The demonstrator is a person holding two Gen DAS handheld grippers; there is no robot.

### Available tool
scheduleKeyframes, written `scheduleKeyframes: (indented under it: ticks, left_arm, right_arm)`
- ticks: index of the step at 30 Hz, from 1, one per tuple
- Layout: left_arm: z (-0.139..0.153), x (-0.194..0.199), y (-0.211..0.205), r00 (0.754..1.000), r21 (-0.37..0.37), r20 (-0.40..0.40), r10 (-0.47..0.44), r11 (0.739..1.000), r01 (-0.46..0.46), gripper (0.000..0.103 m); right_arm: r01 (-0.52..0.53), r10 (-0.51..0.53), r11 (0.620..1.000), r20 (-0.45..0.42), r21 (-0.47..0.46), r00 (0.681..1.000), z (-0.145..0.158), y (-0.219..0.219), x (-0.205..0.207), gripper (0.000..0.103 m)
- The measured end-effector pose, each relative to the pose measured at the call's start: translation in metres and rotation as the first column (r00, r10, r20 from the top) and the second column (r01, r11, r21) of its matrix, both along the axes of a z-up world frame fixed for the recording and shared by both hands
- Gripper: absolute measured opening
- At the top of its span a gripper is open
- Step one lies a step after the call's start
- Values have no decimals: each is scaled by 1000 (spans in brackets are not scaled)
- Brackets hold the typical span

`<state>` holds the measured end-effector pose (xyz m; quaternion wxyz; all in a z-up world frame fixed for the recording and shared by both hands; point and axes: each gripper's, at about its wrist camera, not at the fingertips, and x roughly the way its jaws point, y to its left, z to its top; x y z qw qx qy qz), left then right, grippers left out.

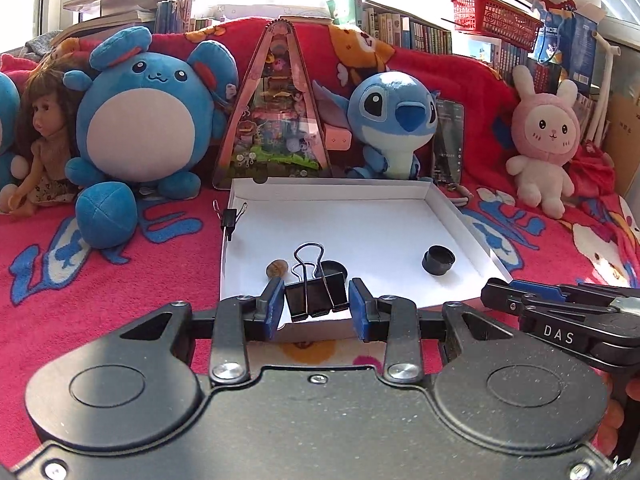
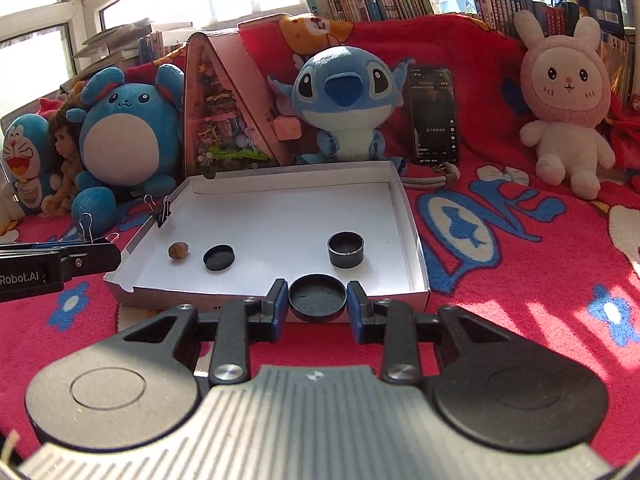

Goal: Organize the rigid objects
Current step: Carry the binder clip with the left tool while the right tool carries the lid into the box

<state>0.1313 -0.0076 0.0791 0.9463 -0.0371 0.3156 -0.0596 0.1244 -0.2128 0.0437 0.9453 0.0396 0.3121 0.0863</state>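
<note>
My left gripper (image 1: 316,305) is clamped on a large black metal binder clip (image 1: 315,295). My right gripper (image 2: 317,303) grips a round black plastic cap (image 2: 317,298), both near the shallow white cardboard tray (image 2: 404,208).

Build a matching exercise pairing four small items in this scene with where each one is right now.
Things:
1. large binder clip
2. black round lid
3. small binder clip
4. walnut

Places:
A. clipped on the left wall of the white box
B. lying loose on the box floor
C. between the fingers of the left tongs
D. between the fingers of the right tongs

Pairs: 1-C, 2-D, 3-A, 4-B
</note>
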Motion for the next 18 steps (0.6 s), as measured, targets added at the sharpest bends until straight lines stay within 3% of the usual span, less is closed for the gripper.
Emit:
scheduleKeyframes:
  ticks: [18]
  left_arm:
    - [-14,87,10,984,-12,-170,50,999,-53,33]
  right_arm:
    - [21,-19,999,-51,34,999,20,-11,67,36]
